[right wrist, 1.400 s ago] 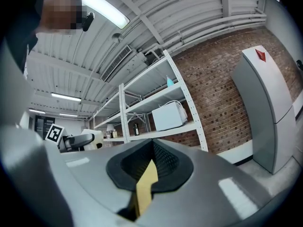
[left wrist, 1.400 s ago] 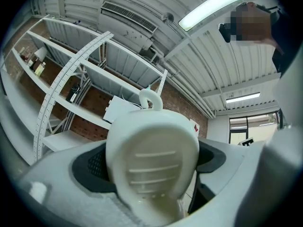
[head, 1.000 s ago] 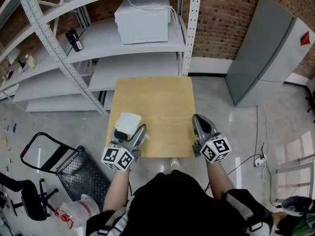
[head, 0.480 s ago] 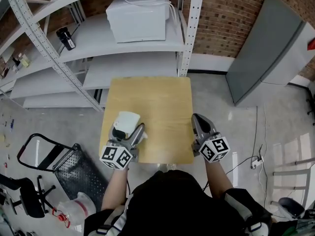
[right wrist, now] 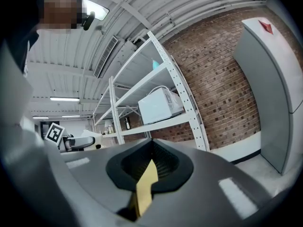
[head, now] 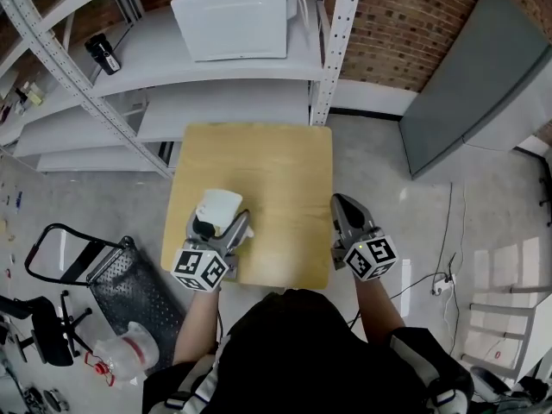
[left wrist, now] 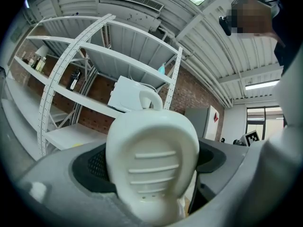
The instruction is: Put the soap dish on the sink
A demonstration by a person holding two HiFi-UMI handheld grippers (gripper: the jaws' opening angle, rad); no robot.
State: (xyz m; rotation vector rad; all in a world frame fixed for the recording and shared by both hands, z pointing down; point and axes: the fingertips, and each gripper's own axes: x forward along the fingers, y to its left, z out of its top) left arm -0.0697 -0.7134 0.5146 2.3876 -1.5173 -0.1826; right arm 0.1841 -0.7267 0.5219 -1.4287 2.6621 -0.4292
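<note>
A person stood at a small, square, light wooden table (head: 276,166) with a two-jaw gripper in each hand. Each gripper carried a cube printed with black-and-white square markers, and these were the only print in view. The left cube (head: 200,270) and the right cube (head: 372,258) sat near the table's near edge.

The table stood on a grey concrete floor (head: 379,162). Behind it, white metal shelving (head: 224,102) held a white boxy appliance (head: 231,15) against a red brick wall (head: 397,24). A tall grey cabinet (head: 479,84) with a small red mark near its top stood to the right. A black hand cart (head: 82,270) lay on the floor to the left.

The left gripper (head: 217,224) had its jaws clamped on the sides of a white soap dish (head: 217,205). The dish was over the near left part of the table, and whether it touched the wood could not be told. It was oval, and its long axis ran along the jaws, pointing away from the person toward the shelving. In the left gripper view its ribbed hollow face, with small drain holes at the near end, was turned to the camera.

The right gripper (head: 342,203) was over the near right edge of the table. Its jaws were closed together with nothing between them, and only a thin sliver of wood showed through the gap.
</note>
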